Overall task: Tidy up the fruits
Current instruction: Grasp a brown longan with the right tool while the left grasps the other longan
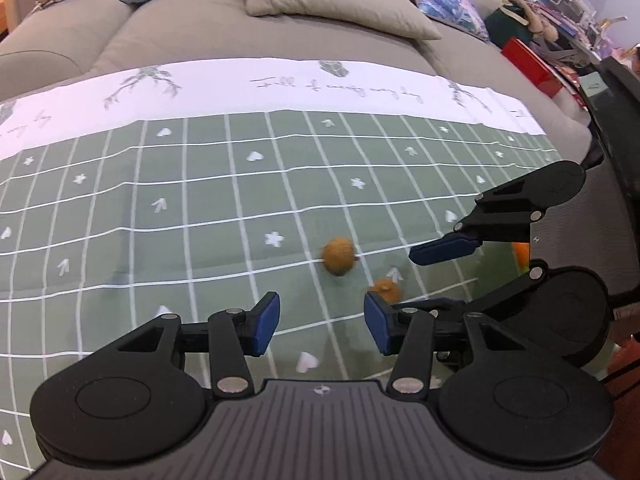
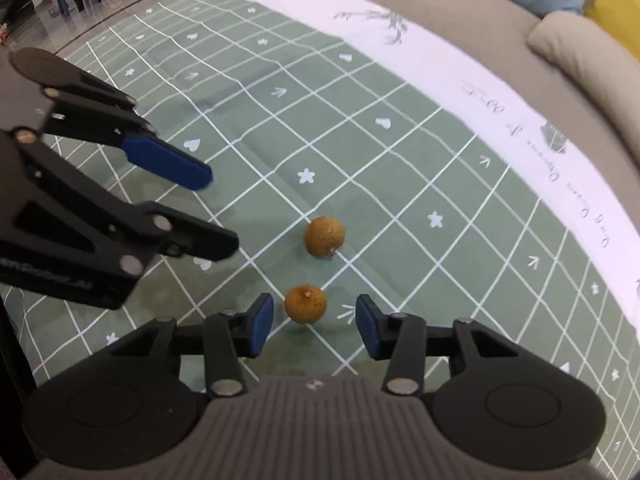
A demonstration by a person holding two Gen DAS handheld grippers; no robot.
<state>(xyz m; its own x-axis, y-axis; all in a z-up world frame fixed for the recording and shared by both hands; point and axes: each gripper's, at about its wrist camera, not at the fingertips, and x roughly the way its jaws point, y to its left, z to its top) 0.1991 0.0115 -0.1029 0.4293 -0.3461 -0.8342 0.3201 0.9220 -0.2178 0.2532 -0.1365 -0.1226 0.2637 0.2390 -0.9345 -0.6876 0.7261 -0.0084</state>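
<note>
Right gripper: jaws apart, holding nothing, blue pads either side of the near fruit, which lay between them on the green checked cloth. Left gripper: jaws apart, empty, low over the same cloth. Far fruit: just beyond the near 1, apart from it. 2 fruits counted.

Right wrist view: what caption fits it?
Open right gripper nears a small brown fruit on a green checked tablecloth.
</note>
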